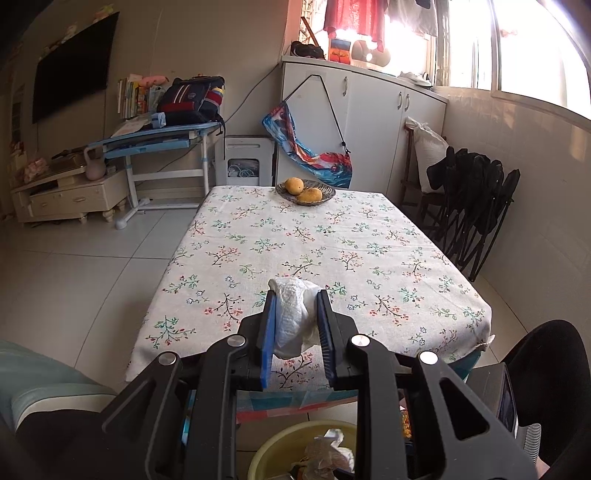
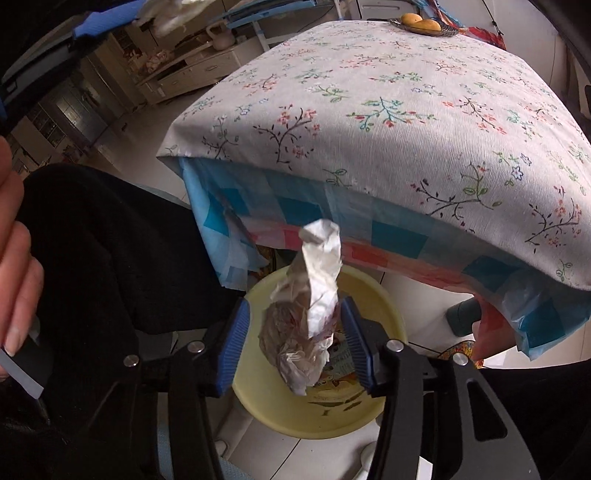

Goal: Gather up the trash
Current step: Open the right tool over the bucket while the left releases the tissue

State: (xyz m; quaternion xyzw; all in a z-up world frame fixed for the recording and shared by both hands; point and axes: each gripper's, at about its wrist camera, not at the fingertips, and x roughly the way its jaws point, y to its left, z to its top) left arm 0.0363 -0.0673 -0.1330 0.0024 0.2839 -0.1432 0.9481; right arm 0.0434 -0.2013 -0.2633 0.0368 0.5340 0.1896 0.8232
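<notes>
My left gripper point(image 1: 297, 295) is shut on a crumpled white tissue point(image 1: 295, 317) and holds it above the near edge of the floral-cloth table point(image 1: 332, 240). My right gripper point(image 2: 293, 306) is open over a yellow basin point(image 2: 384, 299) on the floor. A crumpled paper wad point(image 2: 314, 295) hangs between the right fingers, touching the right pad point(image 2: 354, 339); the left pad point(image 2: 232, 339) stands apart from it. The basin also shows in the left wrist view point(image 1: 273, 450) with trash inside. The left gripper with its tissue shows at the top left of the right wrist view point(image 2: 166, 14).
A dish with two mangoes point(image 1: 304, 191) sits at the table's far end. Folded black chairs point(image 1: 469, 206) stand right of the table. My black-clad legs point(image 2: 110, 251) are left of the basin. A white cabinet point(image 1: 369, 122) is behind the table.
</notes>
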